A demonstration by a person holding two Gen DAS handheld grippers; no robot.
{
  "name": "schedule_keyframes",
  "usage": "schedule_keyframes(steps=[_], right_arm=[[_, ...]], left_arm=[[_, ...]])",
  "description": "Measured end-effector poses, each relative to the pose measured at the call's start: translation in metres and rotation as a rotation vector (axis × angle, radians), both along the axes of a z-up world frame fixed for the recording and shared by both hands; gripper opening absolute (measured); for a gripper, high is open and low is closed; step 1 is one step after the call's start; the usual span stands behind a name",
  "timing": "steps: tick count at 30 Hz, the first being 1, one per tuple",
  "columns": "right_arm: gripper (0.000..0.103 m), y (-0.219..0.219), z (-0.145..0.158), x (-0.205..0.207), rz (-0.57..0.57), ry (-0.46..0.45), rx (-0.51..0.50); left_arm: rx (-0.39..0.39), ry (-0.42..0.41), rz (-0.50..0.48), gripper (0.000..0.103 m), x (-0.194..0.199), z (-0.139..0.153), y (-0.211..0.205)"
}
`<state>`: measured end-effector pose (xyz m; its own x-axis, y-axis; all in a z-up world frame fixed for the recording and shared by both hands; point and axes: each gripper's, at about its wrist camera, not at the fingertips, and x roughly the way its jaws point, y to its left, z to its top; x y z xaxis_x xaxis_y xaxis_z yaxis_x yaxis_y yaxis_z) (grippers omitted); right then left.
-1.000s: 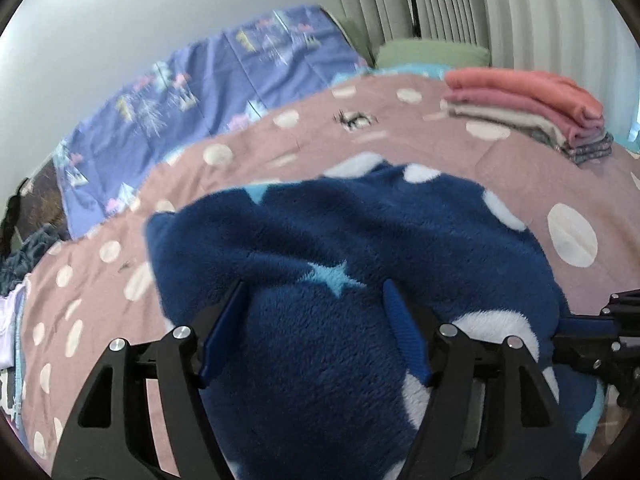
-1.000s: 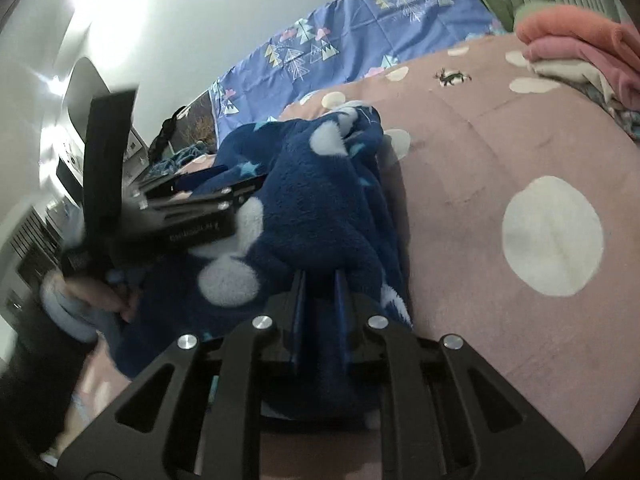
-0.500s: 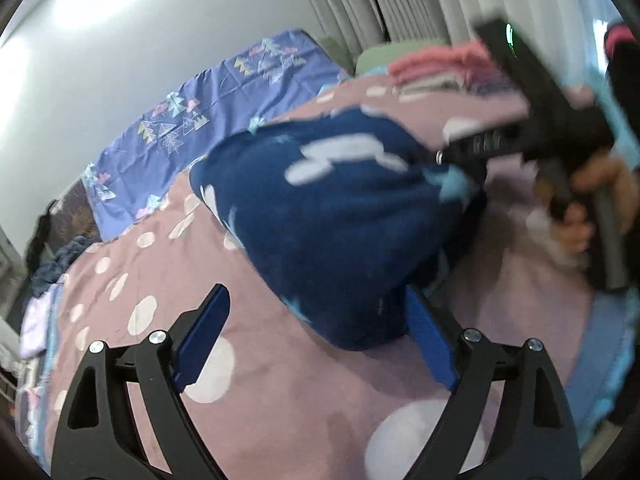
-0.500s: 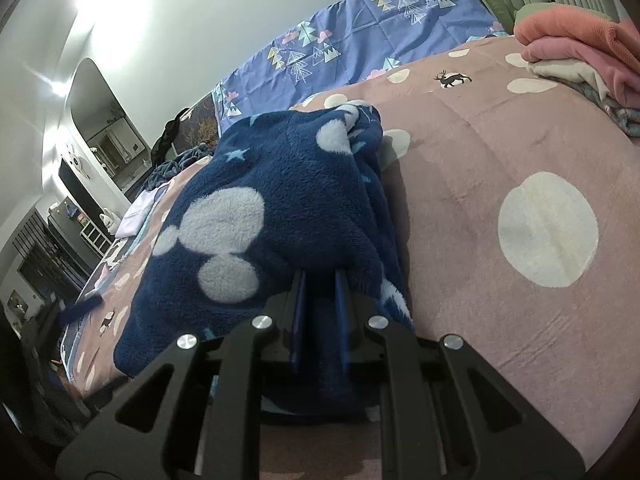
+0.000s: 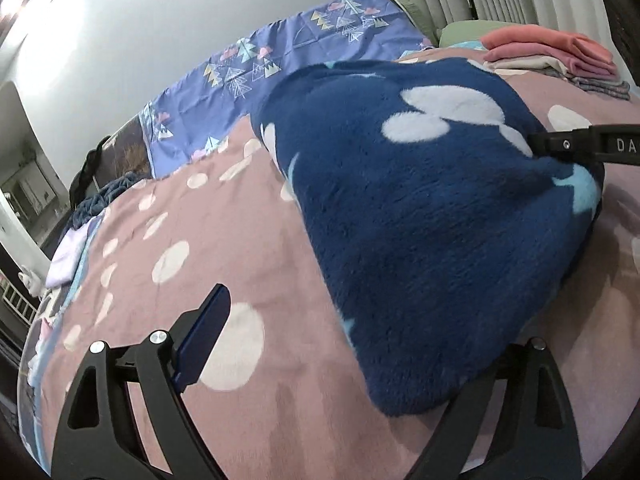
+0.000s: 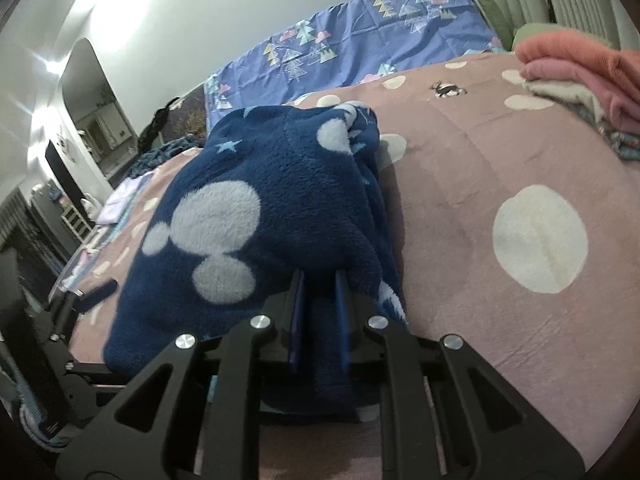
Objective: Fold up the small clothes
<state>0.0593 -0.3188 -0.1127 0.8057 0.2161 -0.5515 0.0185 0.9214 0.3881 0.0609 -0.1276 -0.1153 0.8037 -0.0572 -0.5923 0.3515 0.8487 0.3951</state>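
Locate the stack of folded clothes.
The stack of folded clothes lies upper right in both views, on the dotted pink blanket beyond the navy fleece garment.

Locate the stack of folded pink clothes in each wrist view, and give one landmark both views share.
Left wrist view: the stack of folded pink clothes sits at the upper right, behind the navy fleece garment.
Right wrist view: the stack sits at the right edge, upper part, right of the garment.
Shared landmark: the blue tree-print sheet along the wall.
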Motion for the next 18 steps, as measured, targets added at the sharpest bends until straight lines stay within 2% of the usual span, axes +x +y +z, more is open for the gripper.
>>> schedule_keyframes(steps=[3, 6, 12, 14, 16, 17, 18], right_arm=[[0.013, 0.000, 0.000, 0.001, -0.004, 0.003, -0.009], [0.013, -0.001, 0.000, 0.000, 0.000, 0.002, -0.005], [0.014, 0.000, 0.001, 0.001, -0.003, 0.001, -0.029], [0.014, 0.000, 0.001, 0.001, -0.002, 0.001, -0.026], [0.014, 0.001, 0.001, 0.001, -0.003, 0.001, -0.026], [0.014, 0.001, 0.001, 0.002, -0.006, 0.002, -0.028], [0.014, 0.000, 0.000, 0.001, -0.008, 0.003, -0.026]], left_arm=[[0.035, -0.036, 0.006, 0.089, -0.005, -0.001, -0.006], [0.009, -0.010, 0.006, 0.089, -0.003, 0.000, -0.002], [0.005, -0.002, -0.008, 0.087, -0.008, 0.001, -0.006], [-0.021, 0.022, -0.041, 0.077, -0.011, 0.003, -0.005], [-0.082, 0.113, -0.154, 0.036, -0.024, 0.011, -0.004], [-0.095, 0.137, -0.187, 0.034, -0.028, 0.015, -0.003], [-0.109, 0.139, -0.235, 0.026, -0.038, 0.026, 0.000]])
